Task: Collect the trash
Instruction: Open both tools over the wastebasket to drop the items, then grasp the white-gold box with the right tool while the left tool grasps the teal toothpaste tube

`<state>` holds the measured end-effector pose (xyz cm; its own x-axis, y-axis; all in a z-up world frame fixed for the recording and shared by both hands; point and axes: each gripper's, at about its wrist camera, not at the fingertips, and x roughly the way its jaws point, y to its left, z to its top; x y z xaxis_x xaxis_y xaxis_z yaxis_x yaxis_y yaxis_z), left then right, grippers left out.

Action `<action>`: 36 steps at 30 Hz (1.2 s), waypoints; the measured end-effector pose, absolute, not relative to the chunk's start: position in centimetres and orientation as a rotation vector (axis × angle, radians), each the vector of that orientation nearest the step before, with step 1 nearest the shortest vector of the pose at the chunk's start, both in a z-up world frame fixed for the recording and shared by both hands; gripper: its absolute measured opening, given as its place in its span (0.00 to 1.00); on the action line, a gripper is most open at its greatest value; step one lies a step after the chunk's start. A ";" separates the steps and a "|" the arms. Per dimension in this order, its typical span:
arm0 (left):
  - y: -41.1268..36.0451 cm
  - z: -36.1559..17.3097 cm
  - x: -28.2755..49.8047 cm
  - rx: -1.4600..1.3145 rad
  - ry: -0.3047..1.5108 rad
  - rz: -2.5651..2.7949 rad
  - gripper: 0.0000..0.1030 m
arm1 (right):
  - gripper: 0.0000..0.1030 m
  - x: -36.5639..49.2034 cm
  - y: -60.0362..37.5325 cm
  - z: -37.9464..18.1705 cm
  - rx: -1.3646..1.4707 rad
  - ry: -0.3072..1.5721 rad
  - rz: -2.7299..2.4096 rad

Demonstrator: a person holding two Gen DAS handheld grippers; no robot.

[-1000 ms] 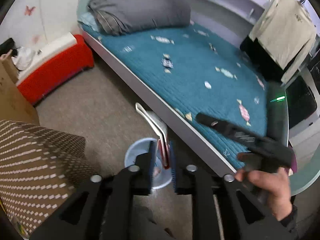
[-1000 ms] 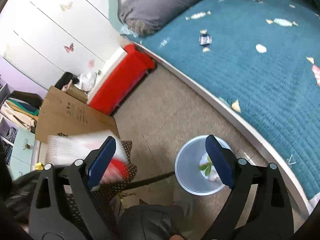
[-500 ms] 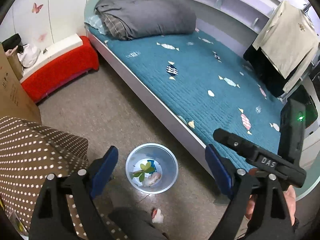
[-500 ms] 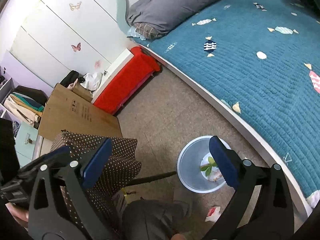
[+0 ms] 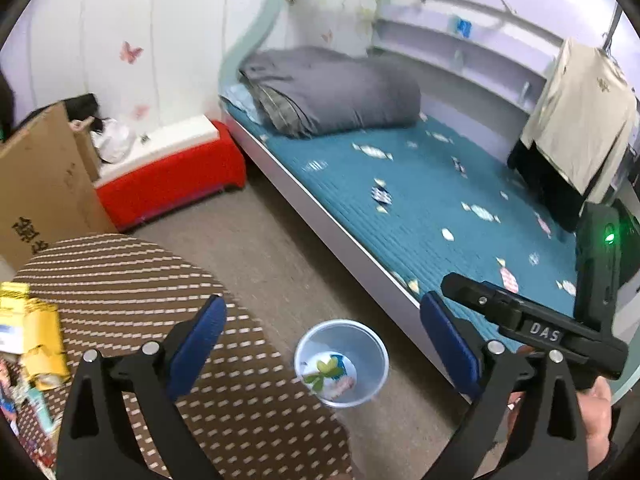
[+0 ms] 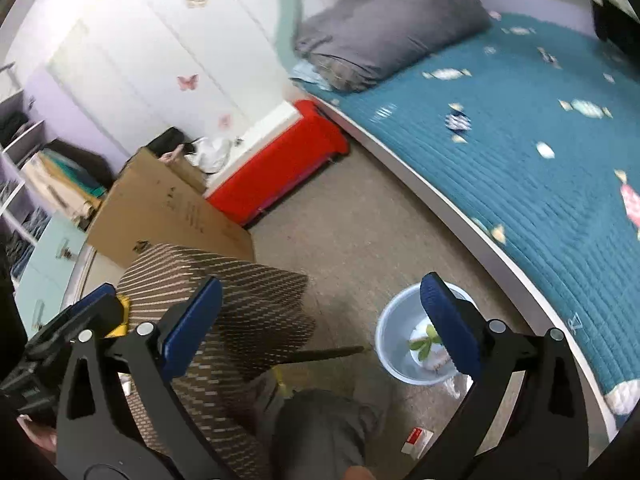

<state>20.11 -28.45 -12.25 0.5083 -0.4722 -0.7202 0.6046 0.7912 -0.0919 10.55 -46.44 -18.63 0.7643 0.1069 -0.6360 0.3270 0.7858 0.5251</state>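
In the bin [image 6: 390, 344], blurred scraps sit half hidden.

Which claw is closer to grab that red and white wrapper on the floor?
Probably the right claw: the red and white wrapper lies below its open fingers, near the pale blue plastic bin. The left view doesn't show it.

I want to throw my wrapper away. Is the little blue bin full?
No. The blue bin stands upright, mostly empty: just a green leaf sprig and some scraps at the bottom.

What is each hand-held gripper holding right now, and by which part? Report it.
Nothing is held. The left hand-held gripper is opening, empty; the right hand-held gripper is open, empty.
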 end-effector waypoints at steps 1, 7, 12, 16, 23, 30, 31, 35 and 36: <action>-27.4 -11.6 19.8 0.168 0.794 -0.643 0.93 | 0.94 10.7 -45.5 -17.8 0.651 0.697 -0.114; -22.1 -9.8 18.8 0.122 0.749 -0.559 0.93 | 0.94 11.8 -39.7 -13.8 0.538 0.682 -0.032; -17.3 -9.0 18.3 0.096 0.726 -0.473 0.93 | 0.94 12.8 -35.0 -12.0 0.468 0.679 0.029; -13.2 -8.8 18.1 0.079 0.712 -0.408 0.93 | 0.94 13.5 -31.7 -11.4 0.424 0.688 0.069; -6.2 -9.8 17.9 0.047 0.711 -0.305 0.93 | 0.94 15.1 -26.2 -11.6 0.346 0.730 0.124; 0.6 -12.4 17.6 0.026 0.749 -0.194 0.93 | 0.94 16.2 -21.8 -13.3 0.276 0.790 0.178; 1.5 -12.9 17.5 0.034 0.752 -0.171 0.93 | 0.94 16.2 -21.2 -13.6 0.265 0.795 0.183; 4.6 -15.0 17.3 0.039 0.786 -0.102 0.93 | 0.94 16.6 -19.5 -14.6 0.243 0.823 0.207; 5.1 -15.3 17.2 0.035 0.794 -0.093 0.93 | 0.94 16.8 -19.0 -14.9 0.235 0.833 0.213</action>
<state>17.19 5.11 -15.35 0.6969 -0.0706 -0.7136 0.0966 0.9953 -0.0041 16.84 -18.99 -14.89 0.6542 0.2775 -0.7035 -0.0941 0.9529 0.2884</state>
